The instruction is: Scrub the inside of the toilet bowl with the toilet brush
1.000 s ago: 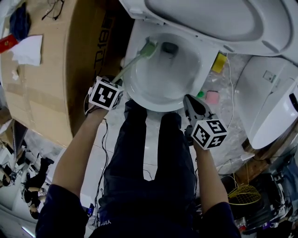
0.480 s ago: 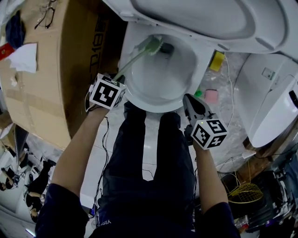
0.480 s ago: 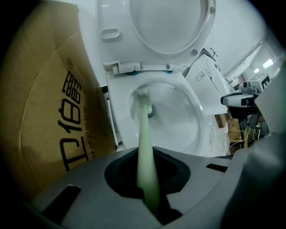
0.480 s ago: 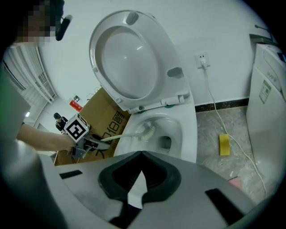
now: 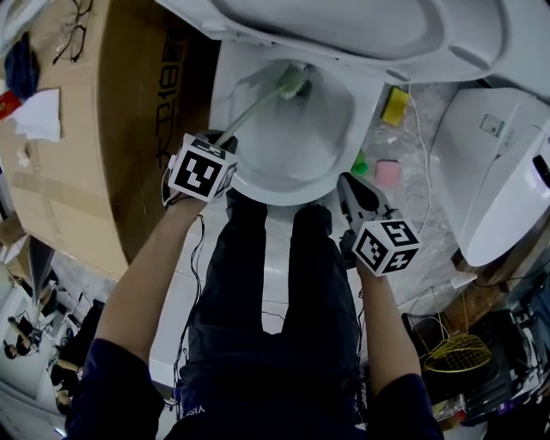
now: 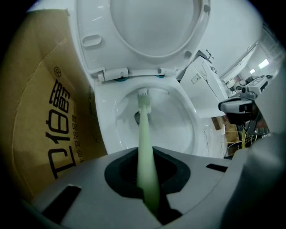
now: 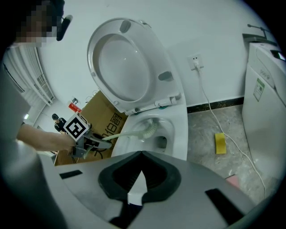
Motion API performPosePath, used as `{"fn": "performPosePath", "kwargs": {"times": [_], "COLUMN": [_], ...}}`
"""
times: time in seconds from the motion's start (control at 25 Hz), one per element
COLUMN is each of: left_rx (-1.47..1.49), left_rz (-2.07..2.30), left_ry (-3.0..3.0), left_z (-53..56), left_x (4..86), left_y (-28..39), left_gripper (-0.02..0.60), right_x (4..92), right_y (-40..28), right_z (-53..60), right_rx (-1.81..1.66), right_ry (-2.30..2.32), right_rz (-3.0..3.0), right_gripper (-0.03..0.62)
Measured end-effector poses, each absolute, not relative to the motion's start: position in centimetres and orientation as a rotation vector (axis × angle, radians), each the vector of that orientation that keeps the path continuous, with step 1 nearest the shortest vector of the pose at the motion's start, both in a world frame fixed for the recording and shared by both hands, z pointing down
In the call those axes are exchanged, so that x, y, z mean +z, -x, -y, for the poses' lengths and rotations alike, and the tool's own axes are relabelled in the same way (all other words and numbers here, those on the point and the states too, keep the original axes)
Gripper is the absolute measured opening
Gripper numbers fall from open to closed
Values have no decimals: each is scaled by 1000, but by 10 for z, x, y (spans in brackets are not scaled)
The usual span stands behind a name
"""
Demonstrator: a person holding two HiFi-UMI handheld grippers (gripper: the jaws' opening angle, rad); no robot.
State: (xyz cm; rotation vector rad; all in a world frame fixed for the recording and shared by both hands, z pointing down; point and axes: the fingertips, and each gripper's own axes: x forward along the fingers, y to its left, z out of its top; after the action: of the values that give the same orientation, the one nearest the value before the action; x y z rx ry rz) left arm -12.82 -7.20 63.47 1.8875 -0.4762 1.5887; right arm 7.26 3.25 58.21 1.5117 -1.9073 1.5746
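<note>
The white toilet bowl (image 5: 284,194) stands open at the top of the head view, its lid and seat (image 5: 344,26) raised. A toilet brush (image 5: 292,82) with a pale green handle reaches from the bowl's near left rim to the back wall of the bowl, beside the drain. My left gripper (image 5: 222,139) is shut on that handle. In the left gripper view the toilet brush (image 6: 144,134) runs straight out from the left gripper (image 6: 145,172) into the bowl (image 6: 178,129). My right gripper (image 5: 346,182) hangs outside the bowl's right front, shut and holding nothing. The right gripper view shows the brush (image 7: 144,130) in the bowl.
A large cardboard box (image 5: 112,129) stands close against the toilet's left side. On the floor to the right lie a yellow sponge (image 5: 395,106), a pink sponge (image 5: 388,174) and a white cable. A white appliance (image 5: 498,172) stands farther right. The person's legs stand before the bowl.
The brush head has slid right along the bowl's back wall toward the drain, with the left gripper following slightly. The right gripper has stayed where it was.
</note>
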Motion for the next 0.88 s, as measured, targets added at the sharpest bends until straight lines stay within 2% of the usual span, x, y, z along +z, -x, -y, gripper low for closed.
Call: {"fn": "performPosePath", "kwargs": {"times": [0.88], "left_rx": [1576], "left_rz": [353], "left_ry": [-1958], "left_z": [23], "left_x": [633], "left_y": [69], "left_gripper": [51], "right_x": [582], "right_y": [-99], "right_z": [-78], "right_rx": [1596], "right_ry": [-1599], "right_rz": [1872], "right_gripper": [0]}}
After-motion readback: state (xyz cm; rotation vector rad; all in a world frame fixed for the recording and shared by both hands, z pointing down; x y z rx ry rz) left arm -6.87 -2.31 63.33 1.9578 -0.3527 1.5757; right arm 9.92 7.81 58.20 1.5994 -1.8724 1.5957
